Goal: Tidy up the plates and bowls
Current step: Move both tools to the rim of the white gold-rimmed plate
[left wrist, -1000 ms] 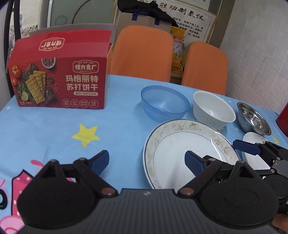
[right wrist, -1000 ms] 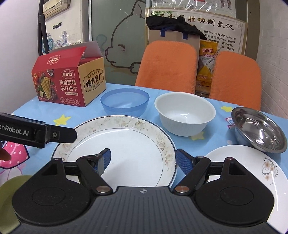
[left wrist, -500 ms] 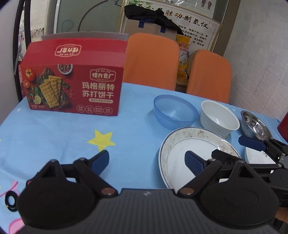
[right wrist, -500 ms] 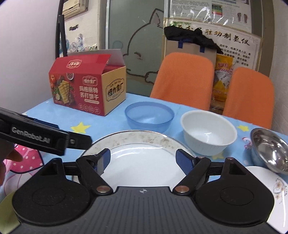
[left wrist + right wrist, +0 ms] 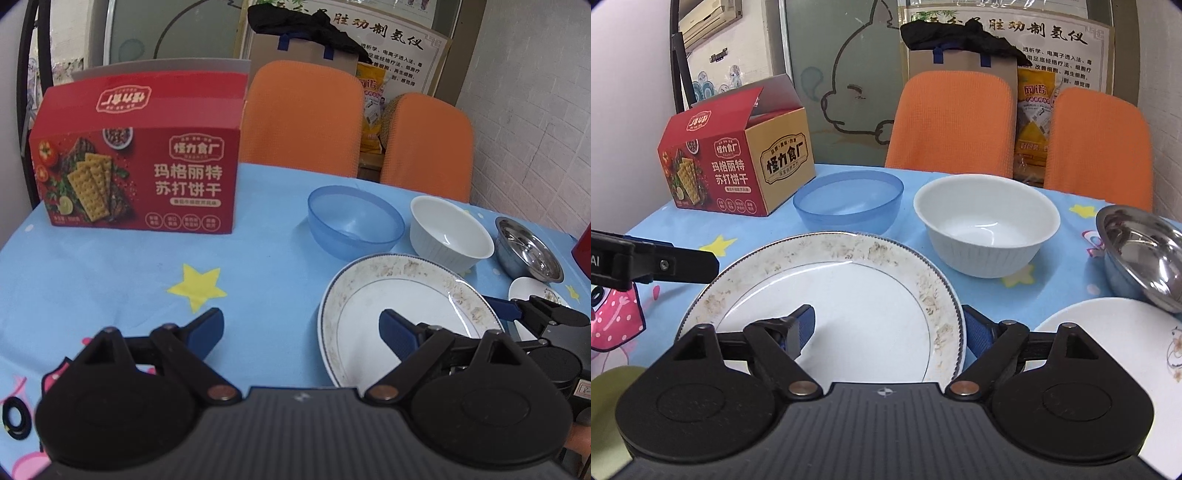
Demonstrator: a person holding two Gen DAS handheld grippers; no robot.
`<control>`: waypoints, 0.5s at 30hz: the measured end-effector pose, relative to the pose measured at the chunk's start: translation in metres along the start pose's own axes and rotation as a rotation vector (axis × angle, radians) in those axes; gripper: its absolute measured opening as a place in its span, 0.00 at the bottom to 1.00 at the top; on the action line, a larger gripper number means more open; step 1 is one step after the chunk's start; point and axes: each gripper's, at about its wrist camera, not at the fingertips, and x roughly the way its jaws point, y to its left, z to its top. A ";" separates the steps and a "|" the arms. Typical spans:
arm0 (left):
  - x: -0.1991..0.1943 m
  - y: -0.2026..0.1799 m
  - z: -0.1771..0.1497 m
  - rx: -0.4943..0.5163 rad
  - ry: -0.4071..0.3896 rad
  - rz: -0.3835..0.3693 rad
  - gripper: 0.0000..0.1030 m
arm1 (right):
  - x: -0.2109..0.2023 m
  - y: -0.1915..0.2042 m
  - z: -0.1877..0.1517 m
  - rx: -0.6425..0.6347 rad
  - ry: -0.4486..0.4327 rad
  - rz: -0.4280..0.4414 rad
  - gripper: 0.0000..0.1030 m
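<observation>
right gripper straddling the rim of the big plate

right gripper (image 5: 888, 328) has its jaws wide apart, one blue pad over the inside of the large plate (image 5: 849, 295), the other just outside its right rim, gripping nothing. left gripper (image 5: 303, 328) hangs to the left of that plate, jaws spread too, its right pad above the plate's left part and its left pad over bare cloth.

just right of the right gripper lies a small plate (image 5: 1126, 332) with a flower print. ahead of the gripper stand three bowls in a row: a blue bowl (image 5: 849, 203) to the left, a white bowl (image 5: 986, 221) straight ahead, and a steel bowl (image 5: 1141, 251) to the right, whose edge overlaps the small plate.

risks, as a judgement: the large plate is glazed and lies flat, so a pinch on the rim alone could slip or tip it. lifting it could knock the white bowl close behind. the two grippers are close and could collide.

the table (image 5: 110, 266) has a blue cloth with yellow stars and cartoon prints. a red cracker box (image 5: 140, 173) stands far left. behind are two orange chairs (image 5: 956, 122), a paper bag, posters, a glass panel and a white brick wall.
</observation>
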 end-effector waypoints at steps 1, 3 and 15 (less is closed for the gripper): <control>0.000 0.002 0.000 0.000 0.001 0.001 0.89 | 0.001 0.002 0.001 0.006 0.000 -0.006 1.00; 0.001 0.004 0.000 -0.009 0.005 0.007 0.89 | 0.003 0.006 0.004 0.024 0.001 0.010 1.00; 0.025 -0.014 -0.003 0.031 0.064 -0.024 0.89 | -0.011 0.010 -0.007 0.029 0.011 0.004 1.00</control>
